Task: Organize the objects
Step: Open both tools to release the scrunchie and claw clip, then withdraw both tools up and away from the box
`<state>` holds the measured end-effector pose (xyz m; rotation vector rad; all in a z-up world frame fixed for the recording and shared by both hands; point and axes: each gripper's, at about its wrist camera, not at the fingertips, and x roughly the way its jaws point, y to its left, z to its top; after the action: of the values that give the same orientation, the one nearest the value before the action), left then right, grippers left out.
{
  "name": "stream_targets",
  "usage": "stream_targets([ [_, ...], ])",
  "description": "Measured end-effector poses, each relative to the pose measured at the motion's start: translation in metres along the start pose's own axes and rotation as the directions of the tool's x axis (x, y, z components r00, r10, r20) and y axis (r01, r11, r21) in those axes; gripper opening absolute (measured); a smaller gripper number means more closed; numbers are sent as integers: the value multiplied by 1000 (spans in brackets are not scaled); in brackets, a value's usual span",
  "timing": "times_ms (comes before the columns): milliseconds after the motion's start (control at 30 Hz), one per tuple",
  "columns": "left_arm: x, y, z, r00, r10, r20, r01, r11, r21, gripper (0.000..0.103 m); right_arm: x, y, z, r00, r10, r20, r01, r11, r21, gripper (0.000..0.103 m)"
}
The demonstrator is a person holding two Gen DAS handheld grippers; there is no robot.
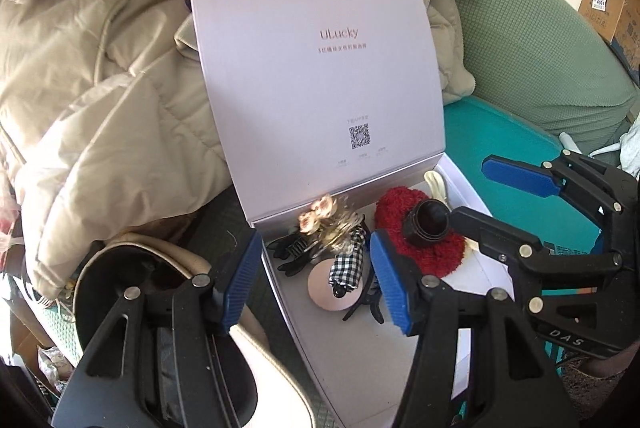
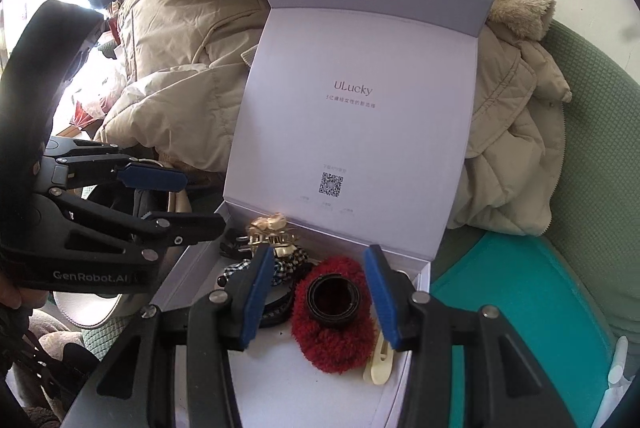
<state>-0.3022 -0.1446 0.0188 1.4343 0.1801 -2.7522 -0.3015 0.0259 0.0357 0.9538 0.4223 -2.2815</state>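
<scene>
Right hand-held gripper (image 2: 318,298): jaws spread wide, holding nothing, poised over the black ring (image 2: 334,300) that sits on the red fluffy scrunchie (image 2: 334,336).
Left hand-held gripper (image 1: 316,280): also wide and empty, hovering above the left part of the box; seen from the right wrist view it sits at the left edge (image 2: 200,204).
Box (image 1: 472,268): white, lid (image 1: 320,68) standing open and leaning back against a beige coat (image 1: 100,88); it rests on a teal cushion (image 1: 500,148) of a green sofa (image 1: 540,40).
Contents: checked bow (image 1: 348,264), round pink disc (image 1: 326,288), black claw clips (image 1: 292,252), gold flowered clip (image 1: 324,218) (blurred), cream clip (image 2: 378,364) near the right wall.
Task state: the accessories appear gathered in the box; closing the lid seems the likely step left.
Risk, lid: its flap could catch the coat when swung down, or fall onto a gripper finger still inside.
Risk, ring: loose on soft pile, it could roll off if nudged.
Risk, collision: the two grippers are near each other over a small box.
</scene>
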Motion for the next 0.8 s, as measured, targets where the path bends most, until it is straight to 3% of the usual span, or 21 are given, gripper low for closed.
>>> stream_targets([
  [233,-45,1,-5,999,24,48,-24,1000,-14,58,-38,9,5,999,-24,48,24,1000,-5,47],
  [367,-81,3,-11,995,42,91,-40,999,-19,64,-59,14,5,996,-44,72,44,999,2,61],
  [800,-147,-25,-39,984,62,165,-64,998,6,74,-123,34,-12,988,-81,131,82,997,-6,67],
])
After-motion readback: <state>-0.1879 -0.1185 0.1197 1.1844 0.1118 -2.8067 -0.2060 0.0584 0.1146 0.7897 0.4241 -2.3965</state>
